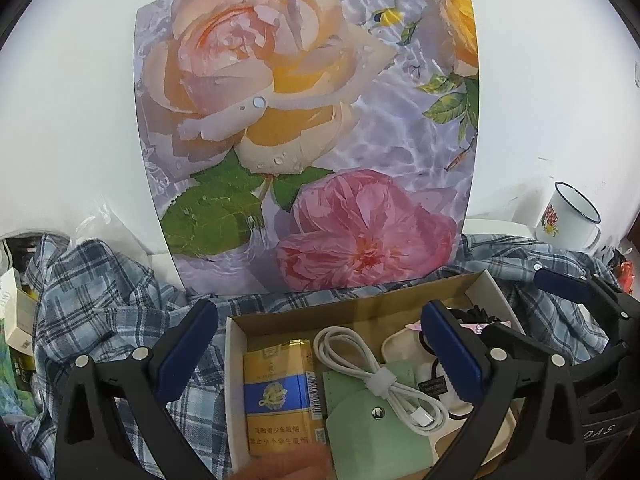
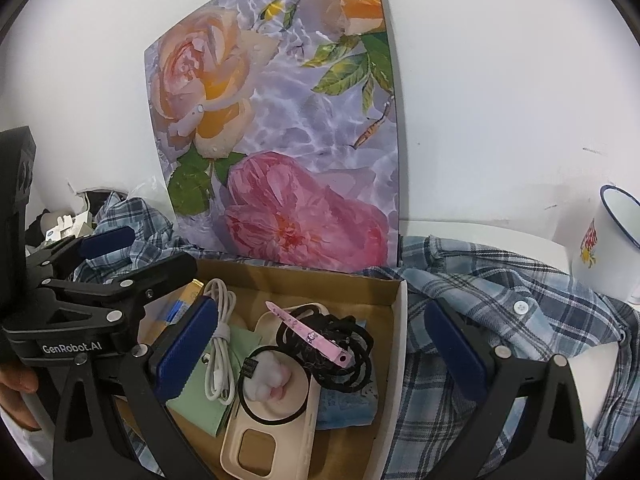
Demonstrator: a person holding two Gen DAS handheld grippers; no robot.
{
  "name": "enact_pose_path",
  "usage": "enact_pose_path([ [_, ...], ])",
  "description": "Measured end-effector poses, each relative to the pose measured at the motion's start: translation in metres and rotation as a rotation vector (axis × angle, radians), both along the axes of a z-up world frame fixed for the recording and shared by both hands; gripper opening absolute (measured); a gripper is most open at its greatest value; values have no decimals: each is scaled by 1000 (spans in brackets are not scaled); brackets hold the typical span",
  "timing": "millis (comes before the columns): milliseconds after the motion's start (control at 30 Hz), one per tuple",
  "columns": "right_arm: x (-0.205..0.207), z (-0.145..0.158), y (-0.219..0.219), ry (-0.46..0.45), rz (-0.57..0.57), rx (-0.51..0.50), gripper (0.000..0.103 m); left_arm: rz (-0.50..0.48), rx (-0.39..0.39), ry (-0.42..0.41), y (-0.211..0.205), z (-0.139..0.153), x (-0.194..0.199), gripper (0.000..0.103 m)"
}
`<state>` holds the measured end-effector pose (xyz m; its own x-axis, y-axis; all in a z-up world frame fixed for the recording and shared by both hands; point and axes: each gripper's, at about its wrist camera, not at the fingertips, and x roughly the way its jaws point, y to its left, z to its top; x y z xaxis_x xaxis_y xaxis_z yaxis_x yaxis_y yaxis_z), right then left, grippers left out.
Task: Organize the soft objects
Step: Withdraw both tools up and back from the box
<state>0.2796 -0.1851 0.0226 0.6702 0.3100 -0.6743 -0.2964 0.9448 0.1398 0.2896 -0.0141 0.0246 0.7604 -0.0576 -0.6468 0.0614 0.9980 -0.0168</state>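
Right now both tools stand wide apart and hold nothing. The left gripper (image 1: pixel 320 352) hangs low in its picture, over a cardboard box (image 1: pixel 352 304) with a yellow pack (image 1: pixel 280 392), a white cable (image 1: pixel 384 380) and a green pouch (image 1: pixel 372 432) in it. The right gripper (image 2: pixel 316 344) sits low in its picture, one finger over the box (image 2: pixel 304 276) and one over the plaid shirt (image 2: pixel 500 280). The soft shirt lies crumpled around the box, at lower left (image 1: pixel 100 280) and lower right. A flower picture (image 1: pixel 304 120) stands behind the box, and a white mug (image 2: pixel 608 248) stands at the right edge
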Motion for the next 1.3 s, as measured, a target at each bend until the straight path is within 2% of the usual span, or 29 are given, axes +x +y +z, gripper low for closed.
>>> enact_pose_path([
  [167, -4, 9, 4, -10, 4, 18, 103, 7, 8, -25, 1, 8, -5, 103],
  [867, -58, 97, 17, -249, 51, -19, 103, 1, 14, -228, 7, 95, -66, 103],
  [1300, -97, 135, 27, -358, 66, -39, 103, 3, 26, -337, 5, 137, -107, 103],
])
